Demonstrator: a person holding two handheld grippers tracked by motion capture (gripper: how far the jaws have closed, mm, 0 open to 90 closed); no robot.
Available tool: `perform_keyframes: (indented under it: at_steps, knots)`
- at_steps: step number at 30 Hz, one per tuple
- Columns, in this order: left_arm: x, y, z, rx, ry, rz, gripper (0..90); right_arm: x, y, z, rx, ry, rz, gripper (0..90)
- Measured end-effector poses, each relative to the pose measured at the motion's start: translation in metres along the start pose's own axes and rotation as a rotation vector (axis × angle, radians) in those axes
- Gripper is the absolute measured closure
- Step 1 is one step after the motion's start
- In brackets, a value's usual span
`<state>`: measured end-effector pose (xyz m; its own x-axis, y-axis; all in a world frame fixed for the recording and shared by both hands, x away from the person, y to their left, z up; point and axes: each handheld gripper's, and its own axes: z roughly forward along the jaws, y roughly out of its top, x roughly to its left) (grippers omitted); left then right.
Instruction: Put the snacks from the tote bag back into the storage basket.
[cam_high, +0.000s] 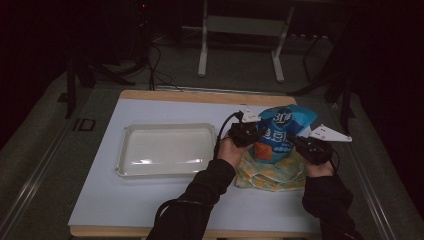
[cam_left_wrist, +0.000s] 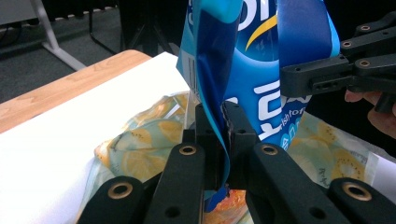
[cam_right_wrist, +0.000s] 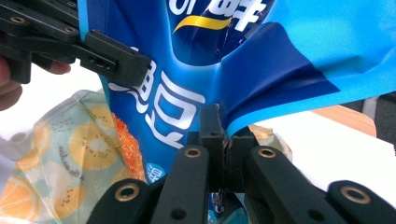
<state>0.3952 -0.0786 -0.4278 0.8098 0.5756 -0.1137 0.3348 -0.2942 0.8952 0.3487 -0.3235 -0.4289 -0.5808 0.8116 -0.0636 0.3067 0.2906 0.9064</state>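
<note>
Blue snack bag (cam_high: 283, 131) held upright over fruit-print pouch (cam_high: 270, 172), clamped at opposite edges by left gripper (cam_left_wrist: 223, 135) and right gripper (cam_right_wrist: 223, 140). Bag top cropped in gripper views. Pouch partly hidden; tray (cam_high: 125, 150) alongside.

snack bag (cam_left_wrist: 261, 56), pinched between the fingers (cam_left_wrist: 210, 135): glossy blue plastic film
fruit-print pouch (cam_right_wrist: 60, 154), under it: translucent soft plastic
tray (cam_high: 165, 150): smooth, shiny
worktop (cam_high: 150, 200): matt white, wood edge

High view looks down; gripper views (close) share blue bag (cam_left_wrist: 261, 70).
</note>
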Motion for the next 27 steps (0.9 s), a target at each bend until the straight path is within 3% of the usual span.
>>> perform_keyframes:
  at_steps: [27]
  knots:
    - [-0.016,0.051,-0.027,-0.019,0.004,0.032,88.4,0.003,0.044,-0.032,-0.051,-0.044,-0.043,89.0]
